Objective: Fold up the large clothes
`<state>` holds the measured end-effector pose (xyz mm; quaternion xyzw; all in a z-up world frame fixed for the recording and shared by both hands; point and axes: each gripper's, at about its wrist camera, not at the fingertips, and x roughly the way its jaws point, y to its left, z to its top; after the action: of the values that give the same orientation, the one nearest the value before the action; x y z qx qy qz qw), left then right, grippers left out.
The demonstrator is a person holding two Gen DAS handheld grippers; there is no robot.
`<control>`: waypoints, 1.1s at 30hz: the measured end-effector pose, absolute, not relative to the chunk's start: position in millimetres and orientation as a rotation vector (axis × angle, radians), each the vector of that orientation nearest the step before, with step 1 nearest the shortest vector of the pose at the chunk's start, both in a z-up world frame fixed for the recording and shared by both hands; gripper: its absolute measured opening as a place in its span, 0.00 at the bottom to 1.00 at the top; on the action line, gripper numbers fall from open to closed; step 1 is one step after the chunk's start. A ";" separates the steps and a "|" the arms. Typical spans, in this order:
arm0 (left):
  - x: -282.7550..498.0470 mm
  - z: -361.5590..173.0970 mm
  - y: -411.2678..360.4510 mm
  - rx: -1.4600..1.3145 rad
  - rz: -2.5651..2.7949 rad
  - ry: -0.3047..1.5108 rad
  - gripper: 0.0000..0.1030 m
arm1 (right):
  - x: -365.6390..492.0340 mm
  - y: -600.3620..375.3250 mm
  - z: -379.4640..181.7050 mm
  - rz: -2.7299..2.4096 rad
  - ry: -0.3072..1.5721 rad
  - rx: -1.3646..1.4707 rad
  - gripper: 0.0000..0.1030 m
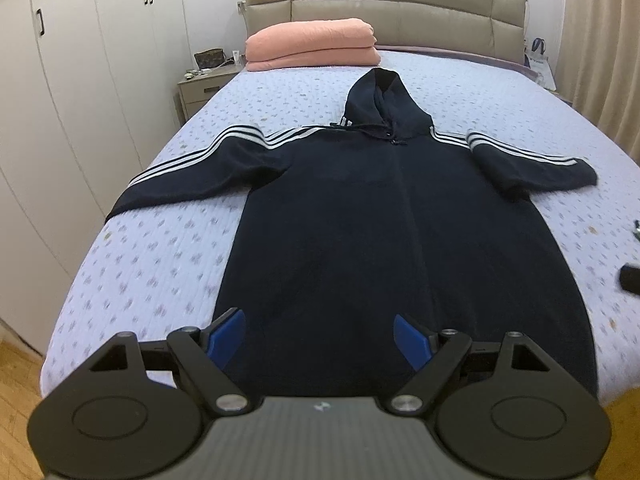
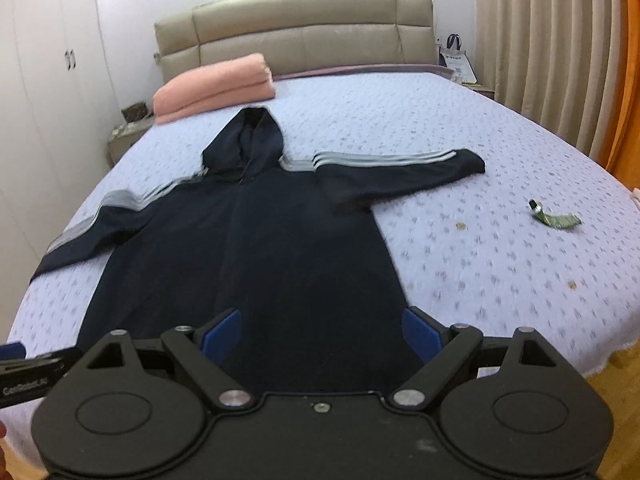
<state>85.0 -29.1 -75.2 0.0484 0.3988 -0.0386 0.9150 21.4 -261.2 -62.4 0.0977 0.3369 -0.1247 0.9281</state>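
A dark navy hoodie with white stripes on the sleeves lies spread flat on the bed, hood toward the headboard, both sleeves stretched out sideways. In the right wrist view the same hoodie fills the middle. My left gripper hovers open over the hem's left half, blue pads wide apart with nothing between them. My right gripper is open too, above the hem's right corner. The left gripper's body shows at the left edge of the right wrist view.
The bed has a lilac patterned quilt. A folded pink blanket lies by the beige headboard. A small green and metal object rests on the quilt at right. Wardrobes stand left, curtains right, a nightstand beside the bed.
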 end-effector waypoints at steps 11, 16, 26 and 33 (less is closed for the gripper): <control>202.4 -122.7 -86.9 0.097 -0.111 0.732 0.81 | 174.2 -464.1 -110.7 -0.370 0.657 0.286 1.00; 252.0 -148.7 -116.1 0.125 -0.123 0.680 0.81 | 245.3 -560.0 -135.6 -0.421 0.617 0.403 1.00; 297.6 -197.3 -136.8 0.086 -0.122 0.693 0.81 | 341.1 -694.0 -195.9 -0.485 0.601 0.710 0.95; 306.7 -210.9 -135.4 0.092 -0.115 0.735 0.81 | 371.4 -704.7 -226.5 -0.507 0.596 0.728 0.79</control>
<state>306.7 -135.4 -210.9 0.0448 0.3591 -0.0561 0.9305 371.4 -704.7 -226.5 0.3471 0.2842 -0.2415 0.8605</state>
